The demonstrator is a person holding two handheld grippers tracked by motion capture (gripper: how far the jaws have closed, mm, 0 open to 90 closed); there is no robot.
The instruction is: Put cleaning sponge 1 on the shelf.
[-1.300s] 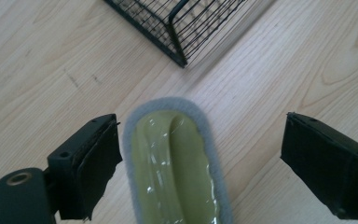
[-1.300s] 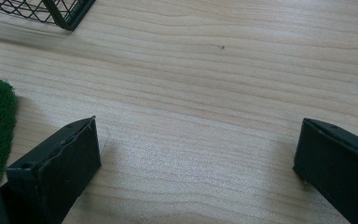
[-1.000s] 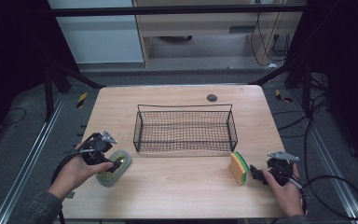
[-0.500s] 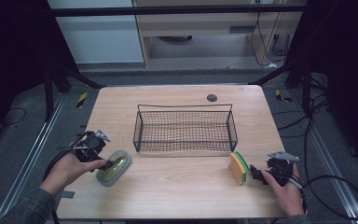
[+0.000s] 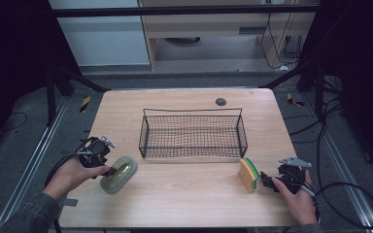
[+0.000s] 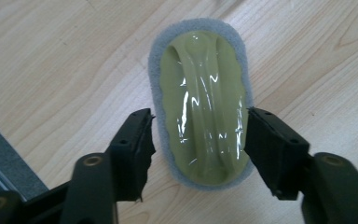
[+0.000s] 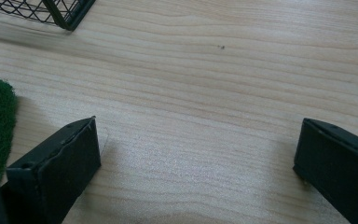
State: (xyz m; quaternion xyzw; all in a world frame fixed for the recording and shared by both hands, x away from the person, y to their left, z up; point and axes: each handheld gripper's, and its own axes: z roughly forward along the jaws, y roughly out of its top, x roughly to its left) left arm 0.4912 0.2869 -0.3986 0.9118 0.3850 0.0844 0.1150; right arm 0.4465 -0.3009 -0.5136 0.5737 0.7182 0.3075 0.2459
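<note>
the left gripper [image 6: 198, 140] straddles the scrubber pad [image 6: 200, 100], an oval grey scouring pad with a translucent olive-green moulded handle on top, which lies flat on the wooden table [image 5: 184, 204] near its front left corner. in the left gripper view the pad's long axis runs straight away from the gripper, so the jaws stand across its short width, one at each long side of its near half. the jaws have just been closing with the pad between them; the right jaw looks to be touching the handle's edge, while a thin gap shows at the left jaw, so the grip reads as not yet clamped. what the pickup turns on is this alignment: closing across the narrow width should seat on the handle ridge.

in the high view the left gripper [image 5: 108, 171] sits at the pad's [image 5: 118, 174] left end, well left of the wire basket [image 5: 193, 135]. the right gripper [image 5: 264, 182] rests just beside a yellow-and-green sponge [image 5: 248, 174] at the front right, jaws wide apart with bare table between them. the left hand [image 5: 73, 174] is plainly the nearer to the pad.
</note>
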